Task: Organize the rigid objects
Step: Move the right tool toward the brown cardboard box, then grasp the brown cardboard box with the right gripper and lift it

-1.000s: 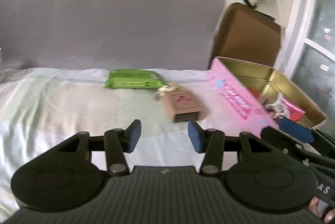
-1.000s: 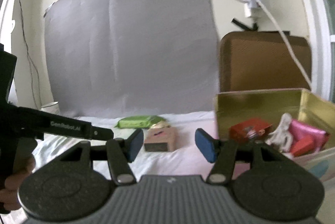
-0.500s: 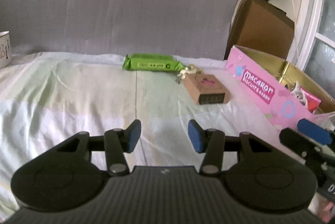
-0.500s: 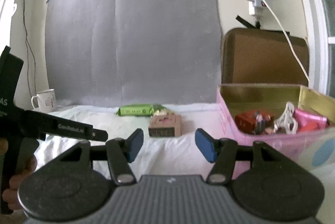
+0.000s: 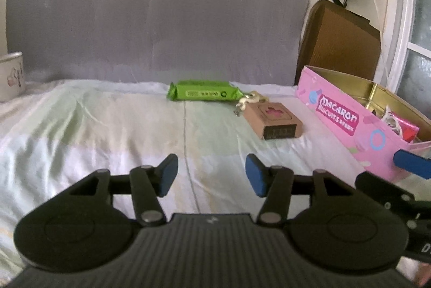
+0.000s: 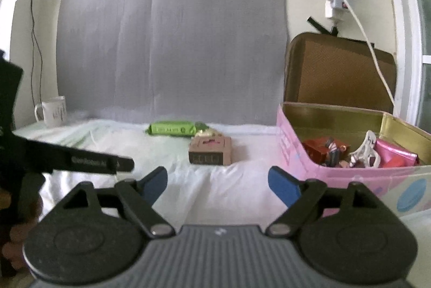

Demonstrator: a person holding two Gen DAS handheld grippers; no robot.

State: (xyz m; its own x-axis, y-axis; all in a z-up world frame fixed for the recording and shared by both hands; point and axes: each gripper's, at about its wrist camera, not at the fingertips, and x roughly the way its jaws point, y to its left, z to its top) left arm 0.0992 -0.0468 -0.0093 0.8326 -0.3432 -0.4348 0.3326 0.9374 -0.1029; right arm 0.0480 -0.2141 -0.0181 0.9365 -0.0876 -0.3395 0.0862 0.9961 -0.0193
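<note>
A small brown cardboard box with a pink cut-out lies on the pale bed sheet, ahead of both grippers. Behind it are a green wrapped packet and a pale keyring trinket. At the right stands an open pink "Macaron" tin holding red and pink packets and a white item. My left gripper is opening with nothing between its blue pads. My right gripper is opening wider, also empty; its blue tip shows in the left wrist view.
A white mug stands at the far left by the grey backdrop. A brown box lid leans on the wall behind the tin. Cables and a plug hang on the wall. A hand holds the left gripper's handle.
Both grippers have sunk toward the bed and levelled off. The right jaws have spread much wider; the left jaws have widened a little. The objects have not moved.
</note>
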